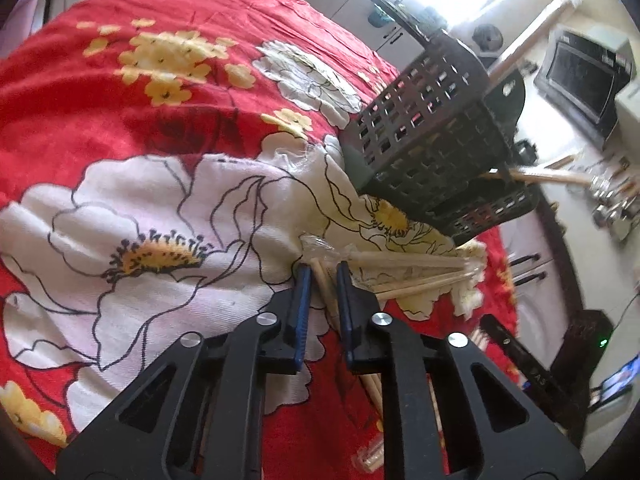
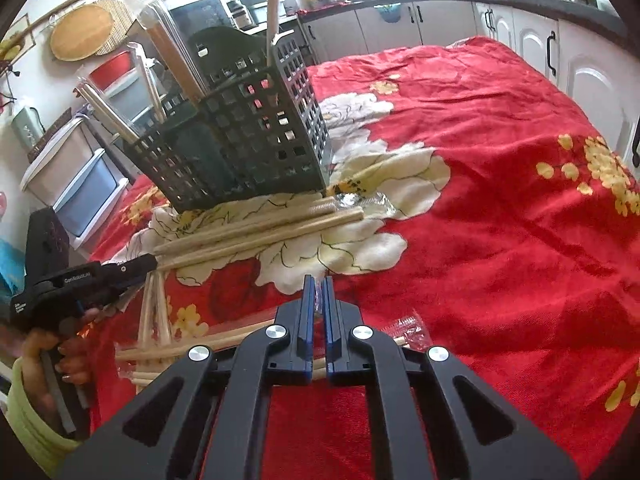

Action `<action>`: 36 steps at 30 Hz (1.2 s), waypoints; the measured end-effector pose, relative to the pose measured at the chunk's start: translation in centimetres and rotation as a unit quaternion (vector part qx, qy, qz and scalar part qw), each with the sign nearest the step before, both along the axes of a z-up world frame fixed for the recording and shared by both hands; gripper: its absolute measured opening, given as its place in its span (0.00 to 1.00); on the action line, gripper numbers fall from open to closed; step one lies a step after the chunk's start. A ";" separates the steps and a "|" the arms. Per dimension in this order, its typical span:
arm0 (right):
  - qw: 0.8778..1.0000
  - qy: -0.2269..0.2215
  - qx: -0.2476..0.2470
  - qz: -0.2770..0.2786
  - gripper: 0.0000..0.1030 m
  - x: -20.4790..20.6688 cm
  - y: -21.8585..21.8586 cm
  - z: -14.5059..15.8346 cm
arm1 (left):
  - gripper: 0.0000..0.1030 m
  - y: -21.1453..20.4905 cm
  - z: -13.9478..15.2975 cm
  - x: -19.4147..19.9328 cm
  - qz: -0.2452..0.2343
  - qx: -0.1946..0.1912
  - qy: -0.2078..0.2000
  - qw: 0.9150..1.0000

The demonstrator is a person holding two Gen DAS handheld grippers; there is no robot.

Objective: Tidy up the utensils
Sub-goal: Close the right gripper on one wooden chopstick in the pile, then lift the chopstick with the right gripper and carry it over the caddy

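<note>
— Chopsticks (image 2: 256, 236) lie loose on the red floral cloth (image 2: 480, 160) covering the surface, just in front of a dark slotted basket (image 2: 248, 140) where several wrapped pairs already stand. Where are the tools?

— Left hand-held gripper (image 1: 323, 272) is pinching one wooden chopstick (image 1: 325, 288) between its blue pads. Right hand-held gripper (image 2: 317, 284) is pressed nearly together on a bit of clear wrapper (image 2: 319, 300).

— And the person?

— A hand (image 2: 60, 356) in a pale green sleeve (image 2: 28, 412) grips the left tool's handle.
</note>
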State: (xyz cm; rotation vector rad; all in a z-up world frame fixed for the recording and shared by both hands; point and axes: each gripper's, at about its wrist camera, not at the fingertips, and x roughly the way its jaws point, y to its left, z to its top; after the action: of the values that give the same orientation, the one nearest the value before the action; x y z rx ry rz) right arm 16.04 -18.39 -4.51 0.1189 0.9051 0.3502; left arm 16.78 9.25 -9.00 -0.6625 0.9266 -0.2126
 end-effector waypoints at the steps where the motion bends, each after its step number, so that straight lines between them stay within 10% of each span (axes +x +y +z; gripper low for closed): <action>1: 1.000 -0.003 0.001 -0.001 0.04 -0.1 0.0 0.1 | 0.07 0.2 -0.1 -0.1 0.001 -0.009 -0.001 1.000; 36: 0.983 -0.143 0.065 0.098 0.01 -3.6 5.2 10.6 | 0.03 3.3 9.0 -5.3 0.058 0.008 -0.134 0.989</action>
State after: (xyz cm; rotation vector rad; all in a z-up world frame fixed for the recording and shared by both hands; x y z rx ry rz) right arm 12.49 -13.16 6.10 0.0968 0.6097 0.5952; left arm 11.53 12.58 -0.01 -0.6534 0.6291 -0.1845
